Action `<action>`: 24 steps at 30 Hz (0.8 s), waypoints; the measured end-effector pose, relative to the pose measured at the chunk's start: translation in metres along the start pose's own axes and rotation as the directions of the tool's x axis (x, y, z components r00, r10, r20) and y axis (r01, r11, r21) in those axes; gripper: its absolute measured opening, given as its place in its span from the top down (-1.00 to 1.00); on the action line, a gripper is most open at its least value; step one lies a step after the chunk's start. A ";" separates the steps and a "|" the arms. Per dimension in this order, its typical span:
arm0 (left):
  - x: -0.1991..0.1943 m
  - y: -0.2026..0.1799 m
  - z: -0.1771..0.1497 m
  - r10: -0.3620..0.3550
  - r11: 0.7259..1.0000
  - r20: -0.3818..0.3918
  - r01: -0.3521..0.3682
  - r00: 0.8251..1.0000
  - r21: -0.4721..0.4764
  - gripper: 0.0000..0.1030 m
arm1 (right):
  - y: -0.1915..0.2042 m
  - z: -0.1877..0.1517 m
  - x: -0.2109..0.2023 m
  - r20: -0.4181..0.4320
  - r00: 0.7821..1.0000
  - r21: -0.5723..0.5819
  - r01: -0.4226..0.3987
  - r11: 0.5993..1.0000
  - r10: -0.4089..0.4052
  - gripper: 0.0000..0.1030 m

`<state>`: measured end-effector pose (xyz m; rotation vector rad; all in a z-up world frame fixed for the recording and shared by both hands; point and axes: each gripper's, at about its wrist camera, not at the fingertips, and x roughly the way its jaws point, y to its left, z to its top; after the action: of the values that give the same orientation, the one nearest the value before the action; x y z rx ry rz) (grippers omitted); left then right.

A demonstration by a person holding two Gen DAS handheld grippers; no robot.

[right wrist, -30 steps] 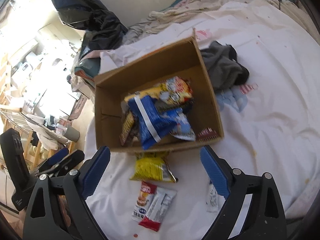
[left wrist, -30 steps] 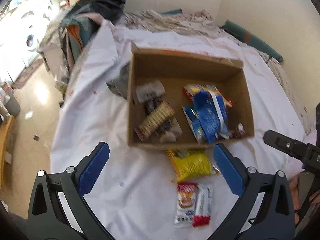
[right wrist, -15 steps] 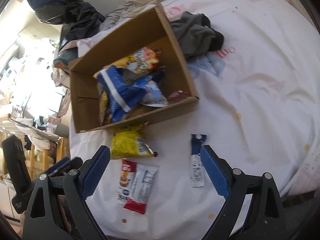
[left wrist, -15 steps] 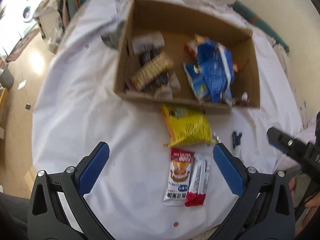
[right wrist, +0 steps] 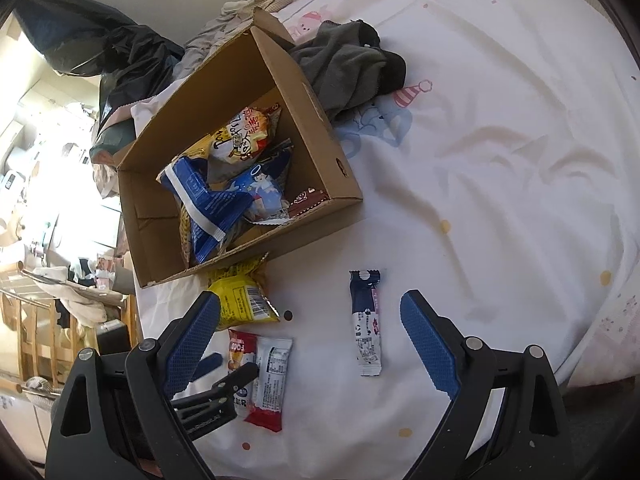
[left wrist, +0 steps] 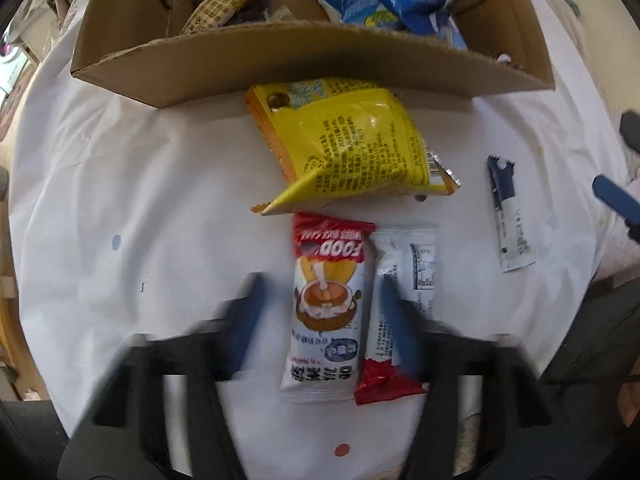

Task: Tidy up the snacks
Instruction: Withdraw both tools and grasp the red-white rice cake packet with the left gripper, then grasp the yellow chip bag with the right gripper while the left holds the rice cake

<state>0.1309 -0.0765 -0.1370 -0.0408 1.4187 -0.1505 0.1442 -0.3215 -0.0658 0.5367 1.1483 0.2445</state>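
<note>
White bedsheet (right wrist: 500,168) covered the bed you worked over. On it, four snack packets lay outside the cardboard box (left wrist: 304,60): two side by side, a rice cake packet (left wrist: 326,312) touching a white-and-red packet (left wrist: 404,280); one yellow bag (left wrist: 352,144) just beyond them, its far end against the box's near wall; and one slim navy-and-white stick (right wrist: 366,320) apart to the right. Inside the box you had several more, among them a blue bag (right wrist: 208,204) and a yellow-and-red one (right wrist: 244,132).

Open sheet lay right of the box and around the stick; a grey cloth (right wrist: 348,68) sat against the box's far right side.

Your left gripper (left wrist: 320,320) was blurred, its fingers (left wrist: 244,320) partly spread, straddling the rice cake packet, the right finger over the white-and-red one. Your right gripper (right wrist: 310,344) hovered with fingers (right wrist: 428,344) wide, holding nothing.
</note>
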 end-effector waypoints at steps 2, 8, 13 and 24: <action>-0.003 0.004 -0.003 0.014 1.000 -0.007 -0.014 1.000 -0.013 0.47 | 0.002 0.000 0.003 -0.008 1.000 0.003 -0.003 1.000 0.003 -0.82; -0.034 0.036 -0.006 0.045 0.990 0.024 -0.041 0.999 -0.137 0.46 | 0.020 -0.001 0.023 -0.064 0.997 -0.012 -0.039 0.999 0.038 -0.82; -0.058 0.070 -0.008 0.078 0.963 0.064 -0.059 0.995 -0.264 0.46 | 0.050 0.001 0.053 -0.124 0.991 -0.068 -0.058 0.996 0.049 -0.82; -0.055 0.100 -0.002 0.128 0.925 0.042 -0.104 0.991 -0.365 0.46 | 0.099 -0.003 0.128 -0.248 0.968 -0.192 -0.026 0.981 -0.023 -0.84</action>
<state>0.1289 0.0297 -0.0956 -0.2638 1.3637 0.2118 0.2015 -0.1789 -0.1172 0.3396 1.3514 0.4310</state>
